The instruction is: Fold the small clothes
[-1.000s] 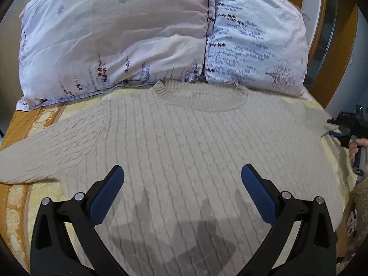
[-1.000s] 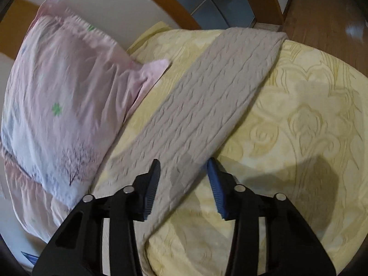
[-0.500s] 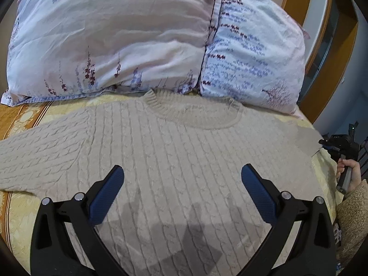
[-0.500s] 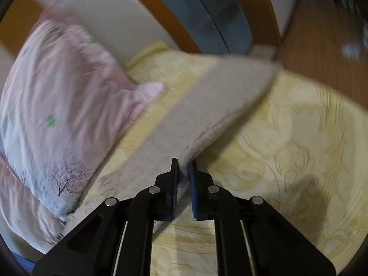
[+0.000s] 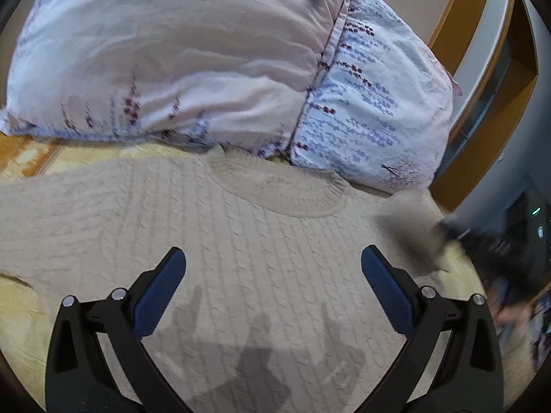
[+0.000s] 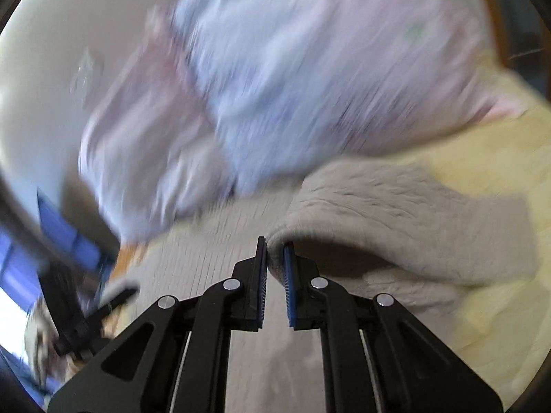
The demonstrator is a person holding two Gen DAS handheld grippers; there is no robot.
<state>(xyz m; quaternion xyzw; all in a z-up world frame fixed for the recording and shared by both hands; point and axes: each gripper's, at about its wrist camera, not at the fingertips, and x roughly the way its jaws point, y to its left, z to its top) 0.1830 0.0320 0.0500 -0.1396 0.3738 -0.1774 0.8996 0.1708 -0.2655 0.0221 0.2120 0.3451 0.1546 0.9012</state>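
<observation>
Sweater (image 5: 220, 251), beige cable knit, lies spread flat across the yellow bedspread (image 6: 496, 158), its collar toward the head edge; two floral pillows (image 5: 193, 58) sit along that edge, just beyond the collar; the sleeve (image 6: 406, 213) curls over toward the sweater's body; right gripper (image 6: 274, 258) is pressed together, pinching that sleeve; left gripper (image 5: 272, 268) hangs spread wide above the chest, gripping nothing.
</observation>
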